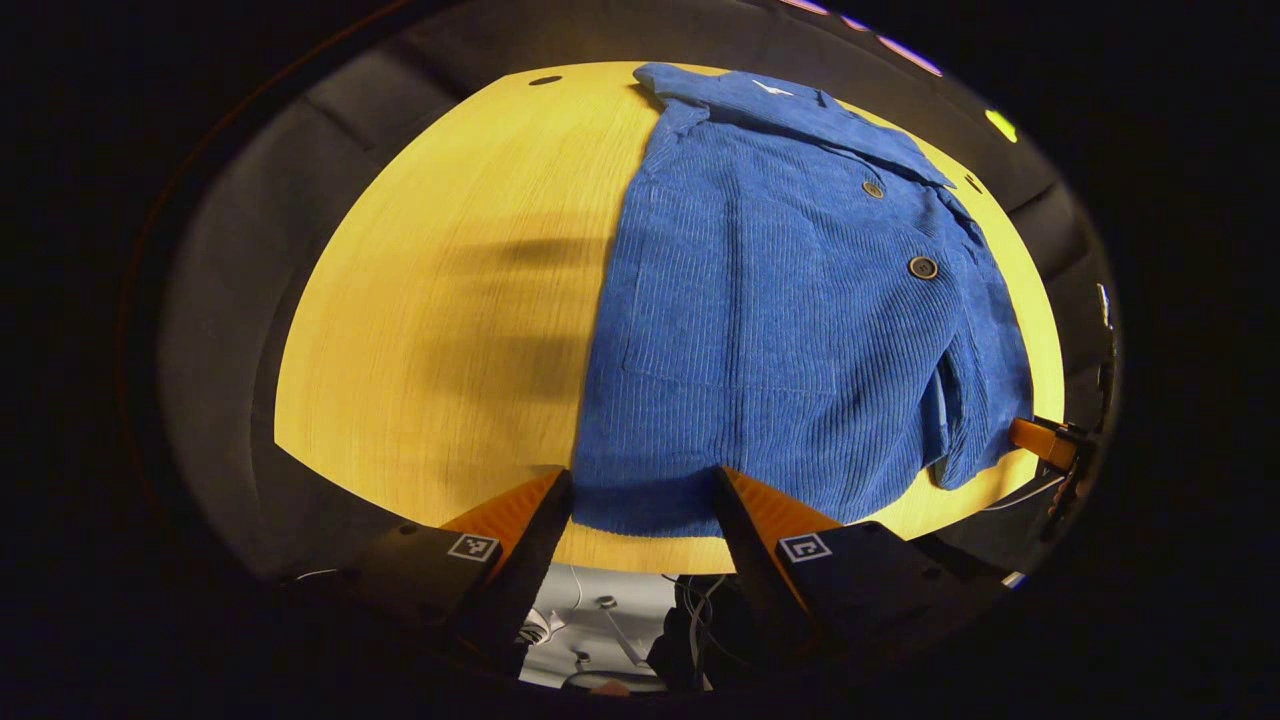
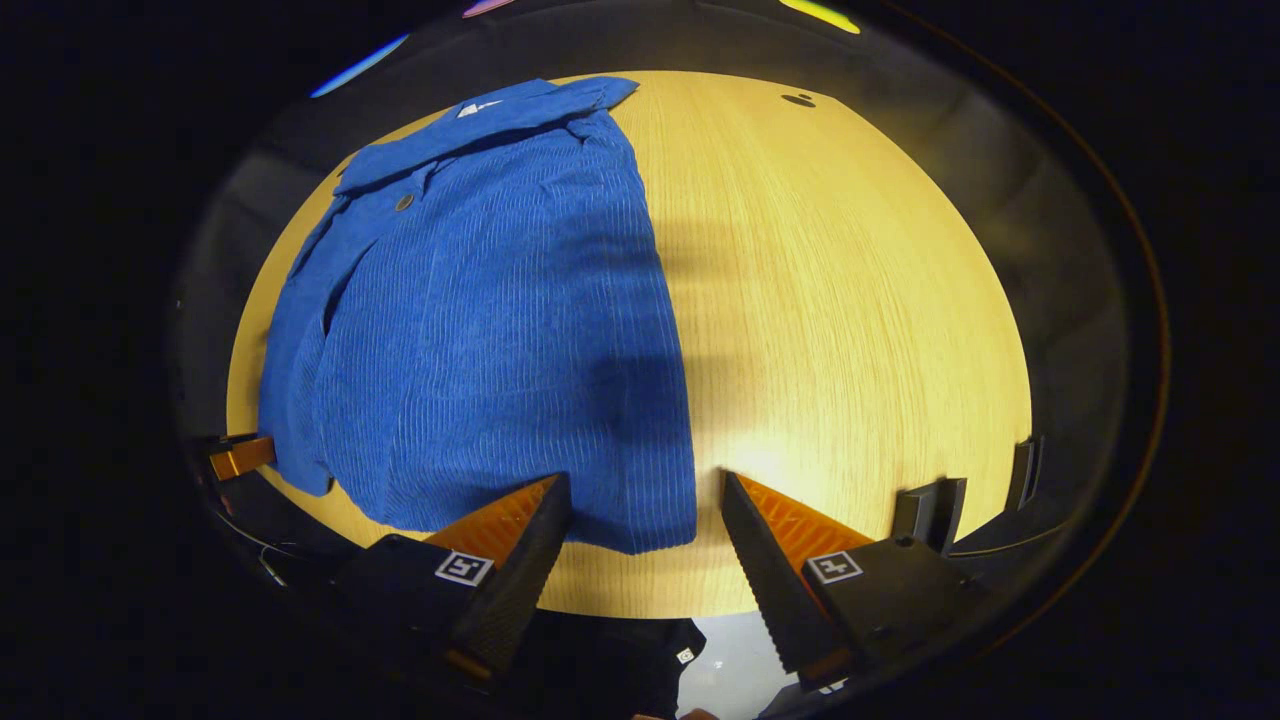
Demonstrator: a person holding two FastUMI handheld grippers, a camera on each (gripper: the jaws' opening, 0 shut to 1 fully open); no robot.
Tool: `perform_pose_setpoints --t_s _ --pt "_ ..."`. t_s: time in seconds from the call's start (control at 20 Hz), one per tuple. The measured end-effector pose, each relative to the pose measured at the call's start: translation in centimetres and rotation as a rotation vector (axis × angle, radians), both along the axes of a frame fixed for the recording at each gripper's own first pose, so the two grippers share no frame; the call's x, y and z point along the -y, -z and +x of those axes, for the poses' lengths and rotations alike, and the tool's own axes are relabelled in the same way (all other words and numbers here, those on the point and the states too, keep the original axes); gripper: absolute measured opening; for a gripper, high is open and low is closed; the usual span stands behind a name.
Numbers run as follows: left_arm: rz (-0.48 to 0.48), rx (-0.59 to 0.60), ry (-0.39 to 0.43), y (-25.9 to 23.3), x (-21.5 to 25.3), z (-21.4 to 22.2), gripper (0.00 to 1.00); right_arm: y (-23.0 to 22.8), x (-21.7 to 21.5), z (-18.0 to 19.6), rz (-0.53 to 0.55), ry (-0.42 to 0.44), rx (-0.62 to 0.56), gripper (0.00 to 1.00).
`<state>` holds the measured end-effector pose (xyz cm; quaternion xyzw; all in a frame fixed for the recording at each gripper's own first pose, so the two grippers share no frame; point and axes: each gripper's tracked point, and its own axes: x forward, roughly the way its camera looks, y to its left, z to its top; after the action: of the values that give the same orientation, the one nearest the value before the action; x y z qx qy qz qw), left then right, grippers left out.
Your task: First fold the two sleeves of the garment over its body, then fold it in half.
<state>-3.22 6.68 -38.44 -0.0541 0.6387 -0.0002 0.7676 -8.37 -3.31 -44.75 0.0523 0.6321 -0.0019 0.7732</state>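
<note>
A blue corduroy shirt (image 1: 780, 320) lies flat on the round yellow wooden table (image 1: 450, 330), collar (image 1: 790, 100) at the far side and hem toward me. A sleeve (image 1: 985, 350) lies folded in along its right side. My left gripper (image 1: 643, 478) is open, fingers apart over the hem's near left corner. In the right gripper view the shirt (image 2: 480, 330) covers the left half of the table (image 2: 850, 300). My right gripper (image 2: 644, 480) is open above the hem's near right corner. The other gripper (image 2: 240, 457) shows at the left edge, and likewise (image 1: 1045, 440) at the right.
Dark padded booth walls ring the table. A small dark hole (image 2: 798, 100) sits near the table's far edge. A black bracket (image 2: 930, 510) stands at the near right rim. Below the near edge, pale floor with cables (image 1: 600, 620) is visible.
</note>
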Motion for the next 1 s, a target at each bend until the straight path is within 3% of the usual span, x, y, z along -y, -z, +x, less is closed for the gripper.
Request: perform_pose_setpoints --t_s 0.05,0.1,0.15,0.3,0.4,0.45,0.5,0.6,0.8,1.0 --pt "-0.004 0.006 0.013 -0.2 0.1 0.0 0.83 0.0 0.0 0.0 0.0 0.001 0.004 0.98" --pt "-0.01 0.023 0.022 -0.3 0.4 0.3 0.79 0.1 -0.3 -0.1 0.008 -0.002 -0.009 0.92" --pt "-0.023 0.036 0.031 -0.2 0.8 0.5 0.61 0.0 -0.9 -0.3 0.023 0.004 -0.022 0.91" --pt "-0.055 0.04 0.05 0.1 1.1 0.7 0.06 -0.2 -2.3 0.0 0.075 0.001 -0.021 0.12" --pt "-0.103 0.029 0.013 -0.1 1.0 0.8 0.06 -0.4 -2.2 -0.1 0.108 -0.015 -0.029 0.12" --pt "-0.134 0.028 -0.006 -0.5 0.9 0.9 0.0 0.0 -1.9 0.2 0.098 0.01 -0.024 0.11" --pt "-0.153 0.019 -0.017 -0.4 0.8 1.0 0.0 -0.2 -1.3 0.2 0.088 0.0 -0.033 0.02" --pt "-0.184 0.038 -0.025 -1.6 0.8 1.3 0.0 -1.8 -1.7 1.6 0.107 0.017 0.001 0.02" --pt "-0.285 0.165 -0.011 -7.3 0.9 4.4 0.0 -7.0 -1.5 6.4 0.088 0.008 0.141 0.02" --pt "-0.329 0.282 0.018 -12.7 -0.2 8.3 0.0 -11.0 -1.7 10.5 0.056 -0.01 0.252 0.02"
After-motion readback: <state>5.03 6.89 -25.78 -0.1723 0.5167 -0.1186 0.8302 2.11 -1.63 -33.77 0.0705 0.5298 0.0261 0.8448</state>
